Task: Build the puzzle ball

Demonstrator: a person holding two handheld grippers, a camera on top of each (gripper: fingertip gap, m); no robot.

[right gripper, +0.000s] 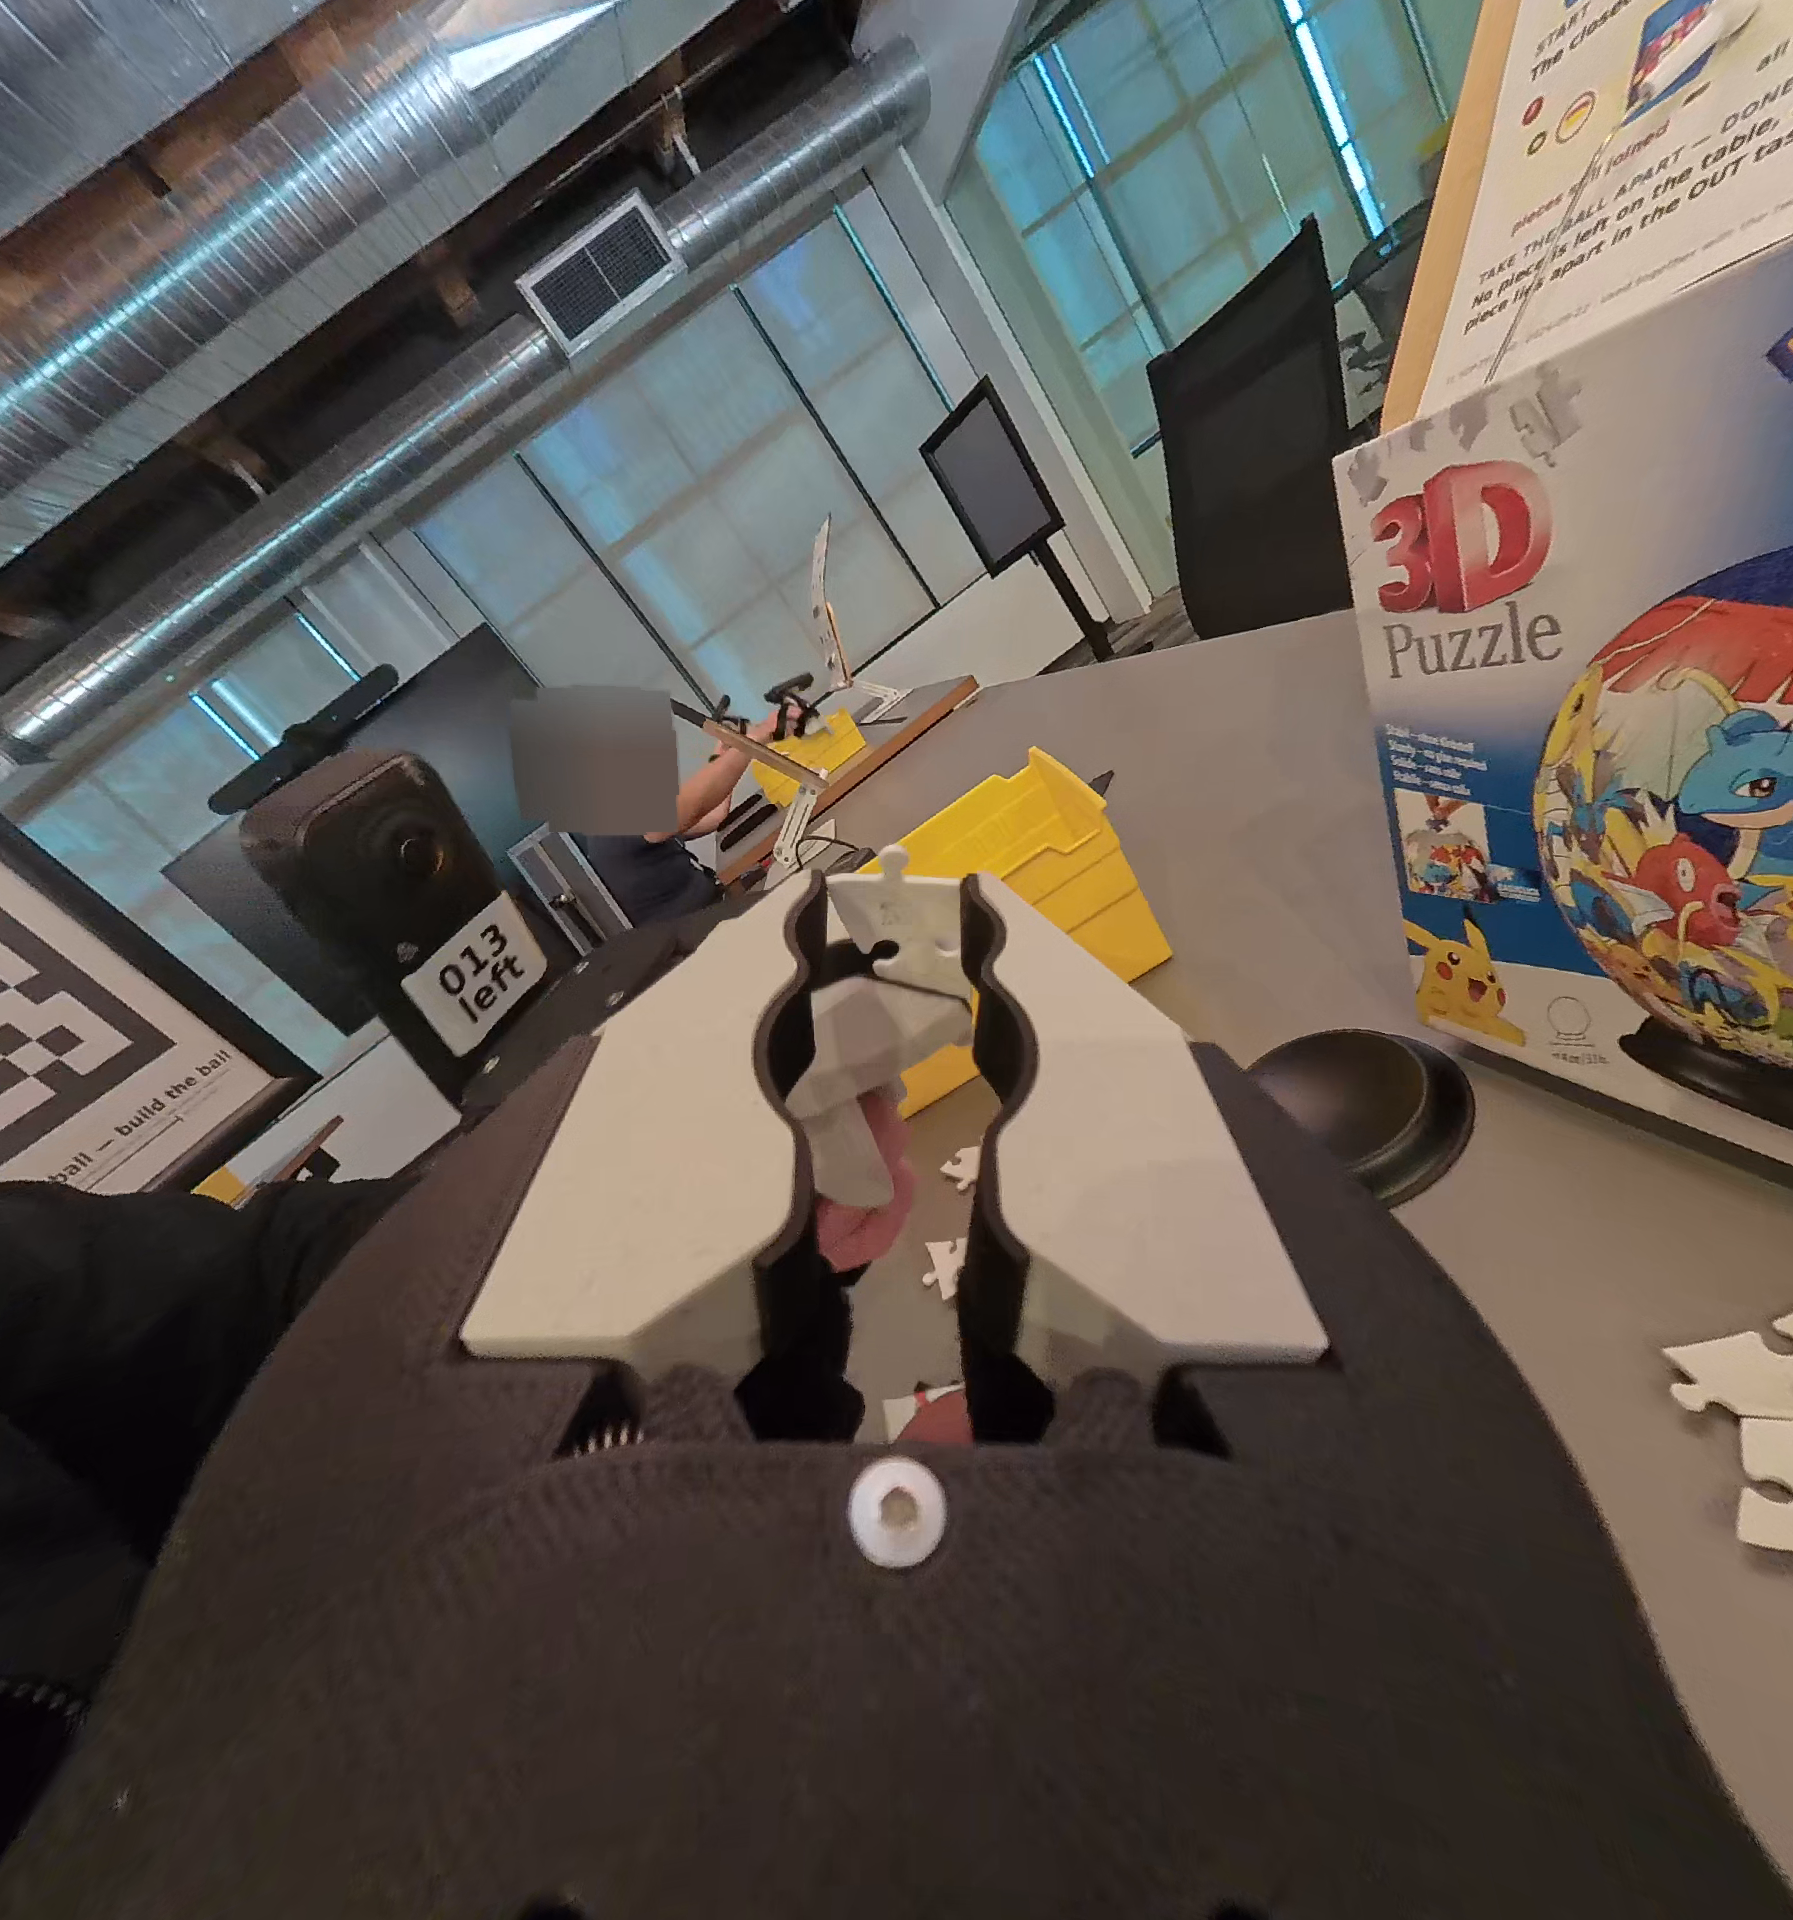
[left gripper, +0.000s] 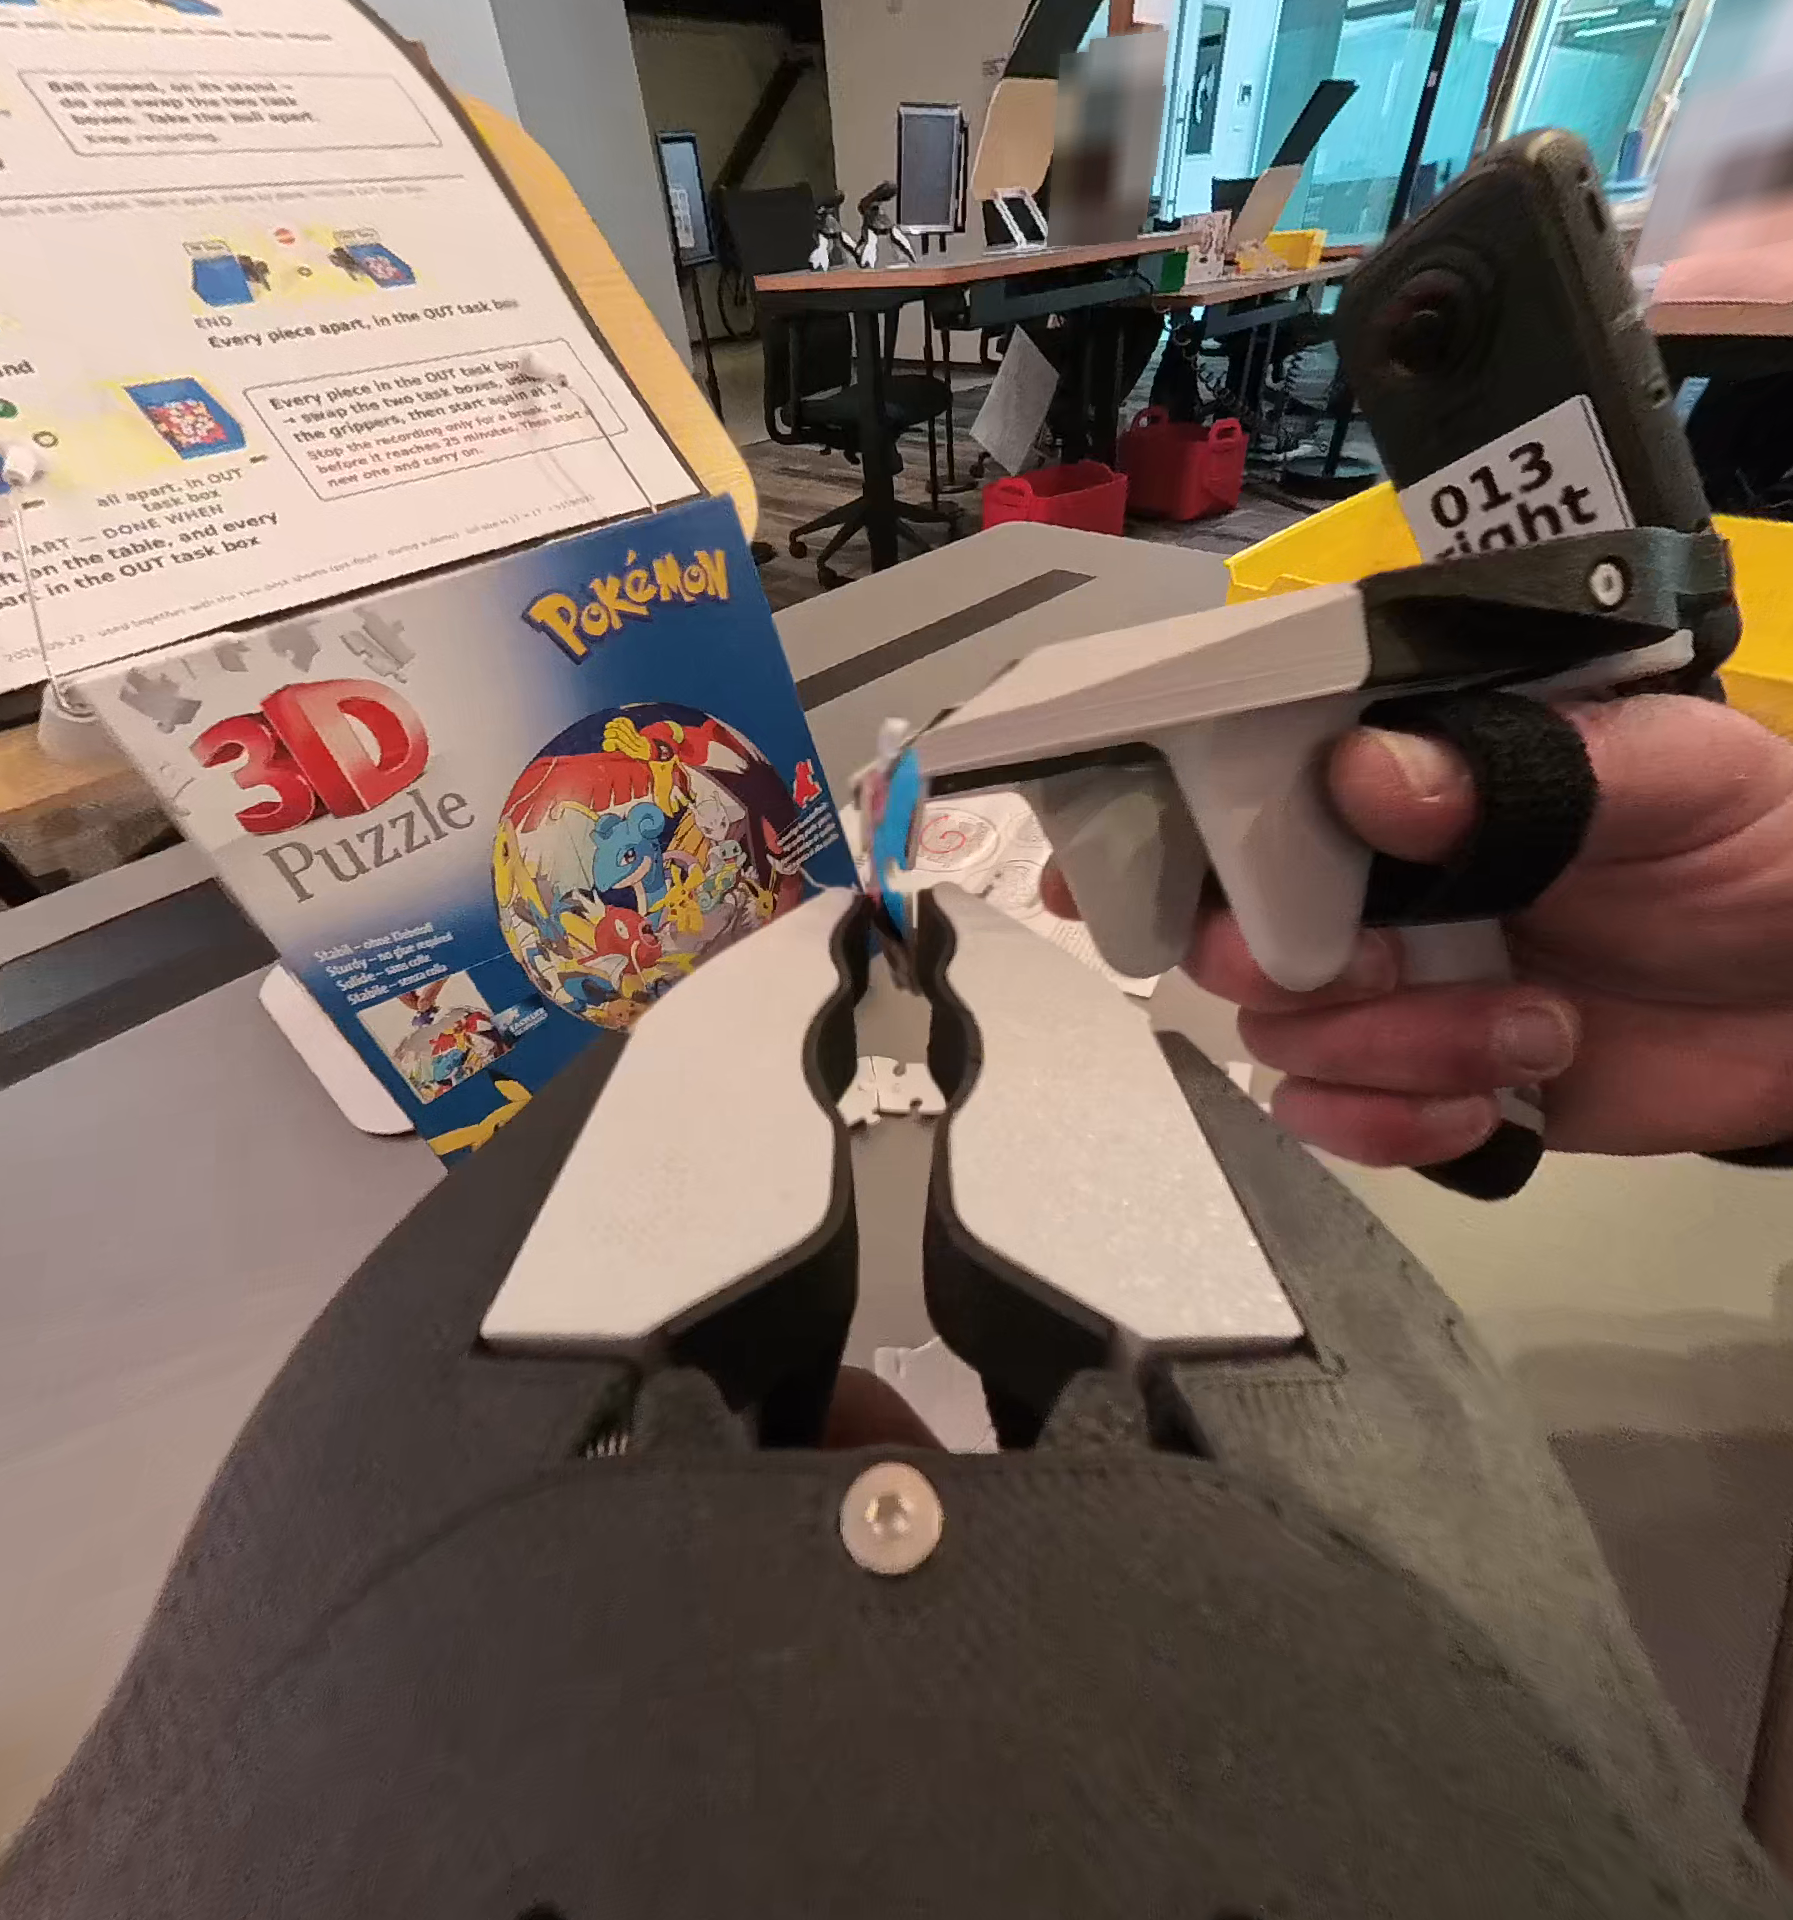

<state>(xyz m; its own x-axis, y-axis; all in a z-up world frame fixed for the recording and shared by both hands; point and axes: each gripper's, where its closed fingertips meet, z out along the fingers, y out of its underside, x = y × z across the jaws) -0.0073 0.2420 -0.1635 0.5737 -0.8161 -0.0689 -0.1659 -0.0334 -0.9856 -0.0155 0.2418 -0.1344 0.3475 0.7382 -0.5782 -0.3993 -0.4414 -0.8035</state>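
In the left wrist view, my left gripper (left gripper: 890,920) is shut on the lower edge of a blue-faced puzzle piece (left gripper: 897,842) held edge-on above the grey table (left gripper: 196,1195). My right gripper (left gripper: 902,753) comes in from the right and pinches the top of the same small cluster. In the right wrist view, my right gripper (right gripper: 894,894) is shut on a white-backed puzzle piece (right gripper: 887,909). A second piece (right gripper: 918,997) hangs interlocked below it. The left gripper's grey fingers (right gripper: 850,1049) show through the gap and hold that lower piece.
The puzzle box (left gripper: 518,821) stands upright behind, also in the right wrist view (right gripper: 1619,748). A black ball stand (right gripper: 1375,1101) sits beside it. A yellow bin (right gripper: 1037,873) lies beyond. Loose white pieces lie on the table (right gripper: 1785,1403) (left gripper: 887,1096). An instruction sheet (left gripper: 248,312) leans at the back. Left and right tips are no more than a few centimetres apart.
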